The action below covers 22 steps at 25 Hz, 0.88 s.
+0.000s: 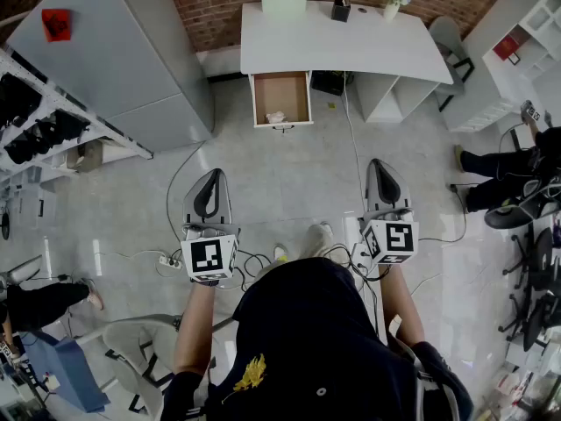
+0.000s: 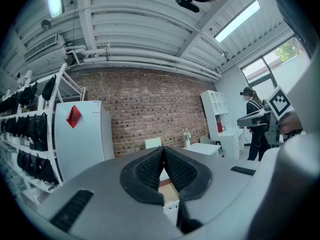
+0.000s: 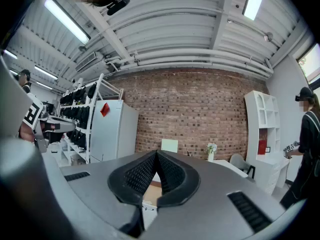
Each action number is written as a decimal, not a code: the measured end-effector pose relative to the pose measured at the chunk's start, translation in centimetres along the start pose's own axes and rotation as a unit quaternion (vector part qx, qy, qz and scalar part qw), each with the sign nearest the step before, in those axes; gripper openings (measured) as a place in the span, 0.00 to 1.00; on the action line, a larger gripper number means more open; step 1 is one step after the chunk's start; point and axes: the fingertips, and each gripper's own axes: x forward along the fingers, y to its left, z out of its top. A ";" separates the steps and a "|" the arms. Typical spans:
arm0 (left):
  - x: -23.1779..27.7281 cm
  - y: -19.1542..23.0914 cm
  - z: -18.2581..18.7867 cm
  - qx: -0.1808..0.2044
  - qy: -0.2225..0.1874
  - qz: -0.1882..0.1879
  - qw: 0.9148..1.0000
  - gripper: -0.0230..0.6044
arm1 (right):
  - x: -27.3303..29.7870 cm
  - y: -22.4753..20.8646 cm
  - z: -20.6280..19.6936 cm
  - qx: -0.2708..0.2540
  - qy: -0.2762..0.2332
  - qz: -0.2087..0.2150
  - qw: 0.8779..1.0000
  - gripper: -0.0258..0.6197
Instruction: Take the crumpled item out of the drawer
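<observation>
In the head view an open drawer (image 1: 281, 97) with a brown bottom sticks out from under the white desk (image 1: 342, 40). A small pale crumpled item (image 1: 276, 117) lies near the drawer's front edge. My left gripper (image 1: 209, 185) is held well short of the drawer, to its lower left, jaws shut with nothing in them. My right gripper (image 1: 381, 179) hovers level with it to the drawer's lower right, likewise shut and empty. In the left gripper view the left gripper (image 2: 163, 151) has its tips together, and so does the right gripper (image 3: 156, 155) in its own view.
A grey cabinet (image 1: 131, 51) stands left of the desk, with a black shoe rack (image 1: 48, 130) beside it. Cables and a power strip (image 1: 170, 262) lie on the floor. A person (image 1: 517, 174) sits at the right. White shelves (image 1: 517, 51) stand at the back right.
</observation>
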 end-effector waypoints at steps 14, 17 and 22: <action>0.9 -3.7 -1.8 -0.077 0.005 -0.061 0.995 0.07 | -6.4 1.0 0.4 -0.108 0.020 0.013 0.994 0.08; 0.4 -3.1 -3.4 -0.101 0.022 -0.054 0.993 0.07 | -7.5 2.7 -0.5 -0.148 0.049 0.024 0.987 0.08; -0.9 -2.7 -3.7 -0.100 0.017 -0.055 0.993 0.07 | -8.2 2.4 -0.6 -0.121 0.062 0.011 0.991 0.08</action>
